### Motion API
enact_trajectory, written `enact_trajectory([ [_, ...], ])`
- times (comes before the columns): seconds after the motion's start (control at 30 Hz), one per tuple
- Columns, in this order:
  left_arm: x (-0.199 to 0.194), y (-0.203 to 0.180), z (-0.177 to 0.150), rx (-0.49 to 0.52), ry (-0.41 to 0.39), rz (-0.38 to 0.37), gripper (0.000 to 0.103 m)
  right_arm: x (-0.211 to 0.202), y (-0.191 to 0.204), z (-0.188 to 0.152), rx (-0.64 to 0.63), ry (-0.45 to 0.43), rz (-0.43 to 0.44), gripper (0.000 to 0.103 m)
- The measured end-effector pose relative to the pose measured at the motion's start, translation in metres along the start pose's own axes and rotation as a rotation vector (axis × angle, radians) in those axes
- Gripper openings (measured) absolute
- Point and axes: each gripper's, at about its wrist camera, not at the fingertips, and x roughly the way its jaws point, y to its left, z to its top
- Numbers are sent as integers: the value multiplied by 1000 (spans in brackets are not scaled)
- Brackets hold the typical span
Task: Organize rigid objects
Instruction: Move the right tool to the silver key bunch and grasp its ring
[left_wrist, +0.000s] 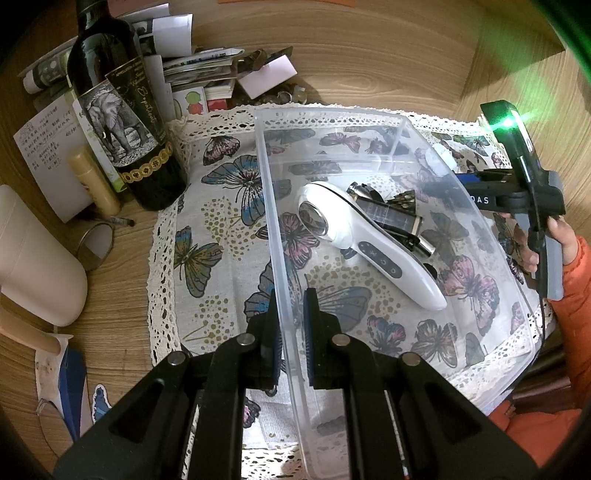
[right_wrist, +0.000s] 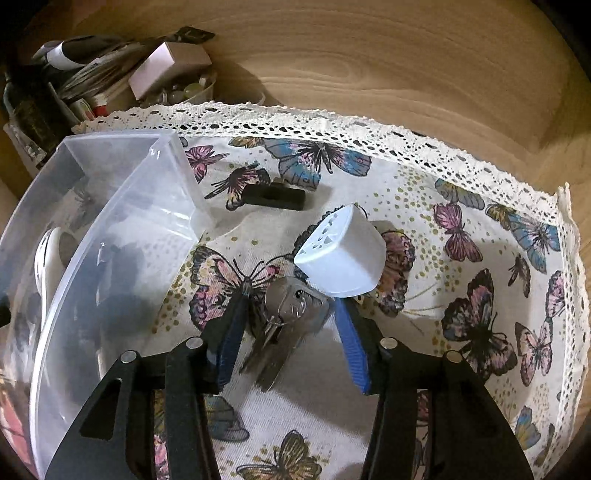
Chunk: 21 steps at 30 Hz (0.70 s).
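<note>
On the butterfly cloth (right_wrist: 461, 229) sits a clear plastic box (left_wrist: 369, 118). The left gripper (left_wrist: 291, 328) is clenched on the near left wall of the box, one finger inside and one outside. In the box lie a white handheld gadget (left_wrist: 362, 240) and, on its far right side and partly under it, some dark things, too jumbled to tell what they are. To the right of the box, the right gripper (right_wrist: 288, 325) is spread wide, with a bunch of keys (right_wrist: 288, 317) lying on the cloth between its blue pads (right_wrist: 351, 343). A white plastic piece (right_wrist: 340, 251) touches the far end of the keys. A small black block (right_wrist: 275, 197) lies farther off. A dark bottle (left_wrist: 122, 122) stands left of the cloth.
</note>
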Motion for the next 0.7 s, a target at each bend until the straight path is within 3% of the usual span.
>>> enact_trajectory([
  [0.03,0,0,0,-1,0,-1,9,-1,2,0,-9,2,8,21],
  [0.17,0,0,0,0,-1,0,9,-6,14,-4,-47,-10,-21,21],
  [0.37,0,0,0,-1,-1,0,9,-22,17,-13,-41,-40,13,21],
  [0.7,0,1,1,-2,-1,1,9,-78,33,-19,-59,-188,18,20],
])
